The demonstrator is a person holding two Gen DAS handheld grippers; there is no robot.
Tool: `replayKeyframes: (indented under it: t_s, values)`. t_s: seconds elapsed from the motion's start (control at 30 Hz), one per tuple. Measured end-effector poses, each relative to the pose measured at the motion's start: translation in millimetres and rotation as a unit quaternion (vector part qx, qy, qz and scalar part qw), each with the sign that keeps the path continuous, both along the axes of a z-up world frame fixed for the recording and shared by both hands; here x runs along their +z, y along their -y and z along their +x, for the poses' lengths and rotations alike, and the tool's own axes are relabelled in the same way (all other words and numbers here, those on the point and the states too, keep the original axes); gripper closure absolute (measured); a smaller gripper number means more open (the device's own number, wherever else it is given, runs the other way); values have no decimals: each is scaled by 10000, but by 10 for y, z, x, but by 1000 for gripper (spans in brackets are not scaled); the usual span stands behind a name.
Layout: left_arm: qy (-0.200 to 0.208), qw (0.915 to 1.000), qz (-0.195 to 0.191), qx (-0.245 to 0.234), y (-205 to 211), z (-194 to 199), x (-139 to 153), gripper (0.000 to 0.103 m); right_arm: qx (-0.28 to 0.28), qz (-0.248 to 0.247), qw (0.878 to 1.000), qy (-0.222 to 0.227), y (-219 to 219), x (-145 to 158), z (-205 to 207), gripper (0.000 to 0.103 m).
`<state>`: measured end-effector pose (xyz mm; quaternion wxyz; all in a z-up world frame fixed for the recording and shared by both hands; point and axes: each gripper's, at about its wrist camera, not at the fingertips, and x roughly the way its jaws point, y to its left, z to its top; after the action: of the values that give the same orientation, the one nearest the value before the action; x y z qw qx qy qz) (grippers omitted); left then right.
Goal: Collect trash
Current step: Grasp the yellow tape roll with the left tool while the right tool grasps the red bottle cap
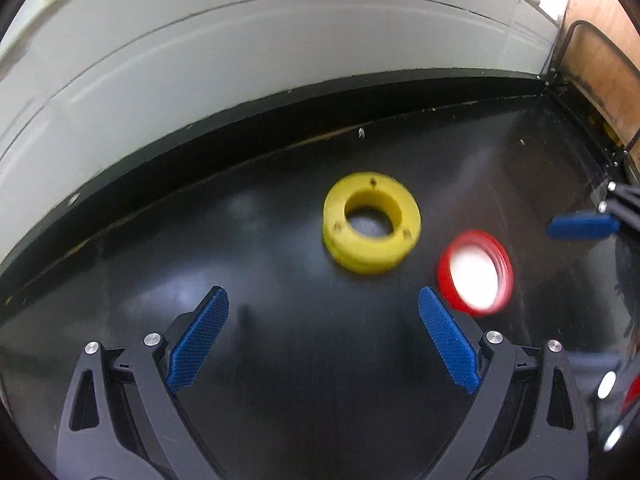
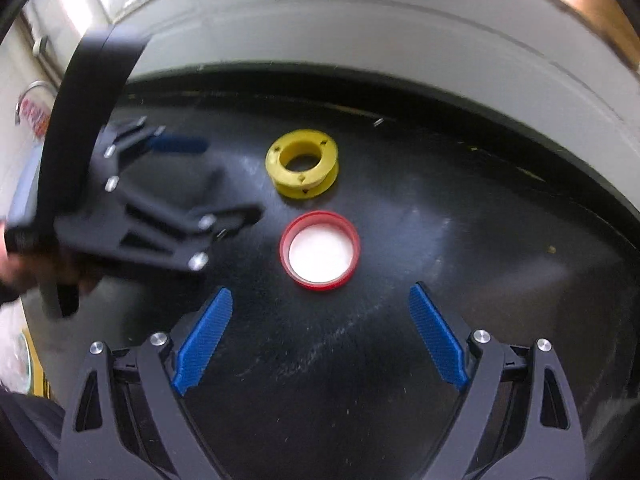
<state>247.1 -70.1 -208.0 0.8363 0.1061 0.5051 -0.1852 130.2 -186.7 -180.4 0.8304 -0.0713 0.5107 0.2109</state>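
We see red lid (image 2: 320,250) dead ahead of R gripper (image 2: 320,336), nearer than yellow spool (image 2: 303,163); L gripper (image 1: 323,340) offset. Both grippers wide open, empty.

Yellow spool (image 2: 302,163) and red lid (image 2: 320,250) with white inside lie on a glossy black desk (image 2: 460,280). Left gripper (image 1: 324,344) and right gripper (image 2: 320,338) have black frames with silver bolts; fingers (image 2: 202,342) are blue with fine mesh texture. Wall (image 1: 240,60) is pale grey.
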Motion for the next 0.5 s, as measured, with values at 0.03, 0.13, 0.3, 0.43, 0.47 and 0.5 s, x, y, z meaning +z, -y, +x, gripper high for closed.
replayKeyframes:
  t_s: [0.03, 0.13, 0.3, 0.43, 0.47, 0.5]
  values:
    - [-7, 10000, -3, -56, 28, 57, -19, 10, 40, -1, 10000, 9, -14, -36, 27, 16]
    - [26, 9998, -73, -209, 99, 225, -73, 10, 168, -66, 9998, 119, -76, -131, 94, 18]
    - [107, 9993, -225, -285, 162, 373, -112, 12, 260, -101, 9992, 289, -153, -224, 164, 30]
    - [193, 9984, -342, -408, 222, 377, -84, 29, 321, -175, 9985, 408, -188, -210, 145, 52]
    - [204, 9983, -345, -432, 231, 379, -76, 40, 348, -197, 9983, 413, -202, -206, 140, 53]
    - [207, 9982, -343, -457, 245, 377, -66, 48, 353, -187, 9985, 386, -216, -208, 133, 53]
